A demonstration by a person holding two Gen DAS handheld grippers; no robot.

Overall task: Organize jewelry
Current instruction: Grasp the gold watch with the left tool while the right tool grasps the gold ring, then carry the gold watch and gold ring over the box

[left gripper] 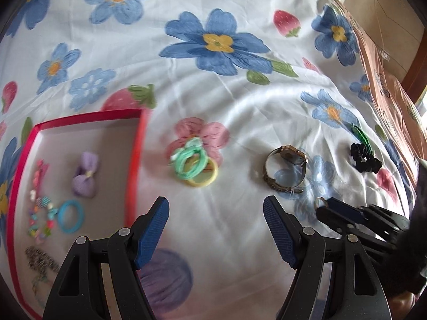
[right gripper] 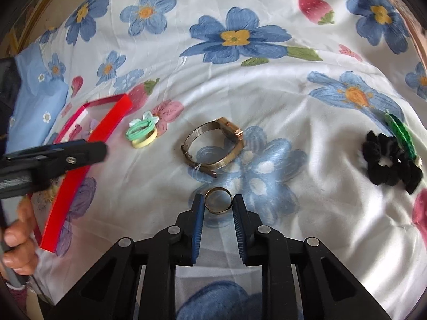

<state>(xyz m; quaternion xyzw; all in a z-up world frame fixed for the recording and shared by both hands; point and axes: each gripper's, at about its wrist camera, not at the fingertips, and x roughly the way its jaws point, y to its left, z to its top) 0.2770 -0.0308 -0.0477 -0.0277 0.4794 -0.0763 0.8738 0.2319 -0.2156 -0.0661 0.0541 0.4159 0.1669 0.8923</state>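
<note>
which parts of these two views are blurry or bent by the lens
Left wrist view: motion blur smears the hair ties and the red tray's contents, while the watch is a little sharper; straight tray edges bow from fisheye. Right wrist view: mostly crisp, the ring and watch sharp; the left gripper is slightly soft and the corners go dark.

The ring [right gripper: 218,200] and watch [right gripper: 213,146] look like shiny metal. The bedsheet [right gripper: 267,93] is smooth printed cloth with a soft sheen; the box [right gripper: 80,176] rim is glossy red, the scrunchie [right gripper: 387,157] matt black fabric.
</note>
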